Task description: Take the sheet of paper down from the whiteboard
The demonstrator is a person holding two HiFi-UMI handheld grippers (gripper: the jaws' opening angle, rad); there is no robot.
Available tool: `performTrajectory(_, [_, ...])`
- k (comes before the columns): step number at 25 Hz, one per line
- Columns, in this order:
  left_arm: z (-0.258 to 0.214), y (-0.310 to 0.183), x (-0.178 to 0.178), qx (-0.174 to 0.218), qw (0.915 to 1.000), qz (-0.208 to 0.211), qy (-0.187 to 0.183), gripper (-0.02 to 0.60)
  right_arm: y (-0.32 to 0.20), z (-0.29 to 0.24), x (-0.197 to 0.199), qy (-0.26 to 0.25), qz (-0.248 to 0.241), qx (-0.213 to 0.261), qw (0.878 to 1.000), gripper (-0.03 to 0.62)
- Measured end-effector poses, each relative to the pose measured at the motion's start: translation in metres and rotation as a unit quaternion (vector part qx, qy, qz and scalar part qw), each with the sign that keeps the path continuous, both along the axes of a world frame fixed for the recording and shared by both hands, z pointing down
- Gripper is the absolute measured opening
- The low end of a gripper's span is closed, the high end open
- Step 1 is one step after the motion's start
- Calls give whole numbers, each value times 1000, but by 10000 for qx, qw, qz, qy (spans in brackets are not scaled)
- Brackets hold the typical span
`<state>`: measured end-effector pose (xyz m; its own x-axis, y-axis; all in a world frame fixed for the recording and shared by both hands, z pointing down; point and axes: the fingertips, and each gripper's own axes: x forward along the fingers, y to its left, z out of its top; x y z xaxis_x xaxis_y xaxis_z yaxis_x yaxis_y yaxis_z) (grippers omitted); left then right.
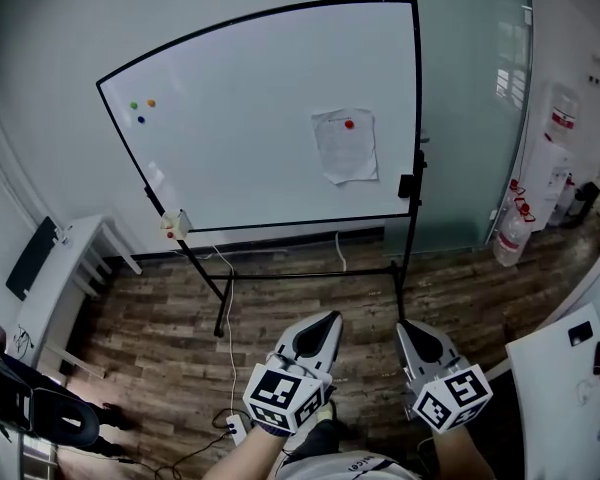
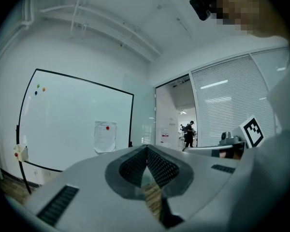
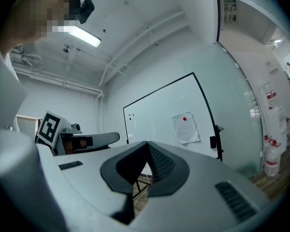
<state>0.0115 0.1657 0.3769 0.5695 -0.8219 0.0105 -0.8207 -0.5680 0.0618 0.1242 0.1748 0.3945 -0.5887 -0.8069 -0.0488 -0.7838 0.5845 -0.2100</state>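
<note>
A white sheet of paper (image 1: pixel 345 148) hangs on the right half of the whiteboard (image 1: pixel 240 118), pinned by a red magnet (image 1: pixel 349 124). The sheet also shows in the left gripper view as paper (image 2: pixel 105 136) and in the right gripper view as paper (image 3: pixel 186 128). Both grippers are held low and well back from the board, pointing at it. My left gripper (image 1: pixel 332 317) has its jaws together with nothing in them, tips meeting in the left gripper (image 2: pixel 147 147) view. My right gripper (image 1: pixel 404 325) looks the same, pads closed and empty at the right gripper (image 3: pixel 147 143) tips.
Three small magnets (image 1: pixel 141 107) sit at the board's top left and an eraser (image 1: pixel 175 225) on its lower left corner. The stand's legs (image 1: pixel 223 308) spread over wood floor. Red-capped bottles (image 1: pixel 515 230) stand right, a white table (image 1: pixel 570 388) near right, a white bench (image 1: pixel 55 288) left, cables (image 1: pixel 230 423) underfoot.
</note>
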Motion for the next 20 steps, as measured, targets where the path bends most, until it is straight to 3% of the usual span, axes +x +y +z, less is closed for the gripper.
performTrajectory(10, [-8, -107, -35, 100, 9996, 225, 131, 11, -107, -16, -43, 52, 218, 186, 9996, 12])
performTrajectory(20, [2, -228, -72, -13, 9978, 654, 82, 11, -226, -33, -85, 71, 854, 364, 9957, 12])
